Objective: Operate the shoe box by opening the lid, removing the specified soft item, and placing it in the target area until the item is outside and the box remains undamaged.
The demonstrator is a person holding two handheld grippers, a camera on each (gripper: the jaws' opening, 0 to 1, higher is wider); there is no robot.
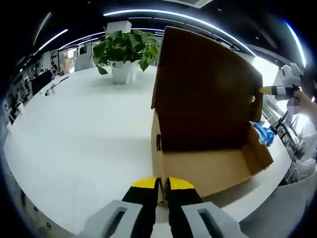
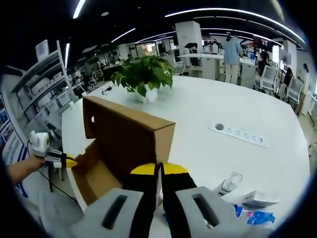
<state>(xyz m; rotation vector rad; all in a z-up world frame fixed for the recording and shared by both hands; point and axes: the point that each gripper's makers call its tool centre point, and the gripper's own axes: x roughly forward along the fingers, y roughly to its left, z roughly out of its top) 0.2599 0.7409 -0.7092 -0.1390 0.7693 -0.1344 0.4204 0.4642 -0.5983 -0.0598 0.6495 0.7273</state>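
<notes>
Shoe box sits on the white worktop, center-right of the left gripper view, lid flipped up and standing nearly vertical, dark brown inner face toward the camera. Bare cardboard floor visible inside; the soft item can't be made out in the box from here. Right gripper view has the same shoe box from the other side, left of center: tan outer lid face, open tray toward lower left, inside partly hidden.

Left tool rises at bottom center, yellow-tipped jaws pressed close together with the box's near corner edge right at the slit; cannot tell if it's truly pinched. Right tool at bottom center of its view, jaws likewise close together, tips against the lid's corner edge; grip unclear.

The left gripper view catches the other tool at the right edge by the lid, and a blue crumpled thing just past the box's right wall. The right gripper view catches the other tool and a forearm at far left.

Potted plant in upper center of left gripper view; also plant upper center in right. Right gripper view adds a power strip, a clear bottle, a small white box and blue packaging at lower right, plus people at desks upper right.
</notes>
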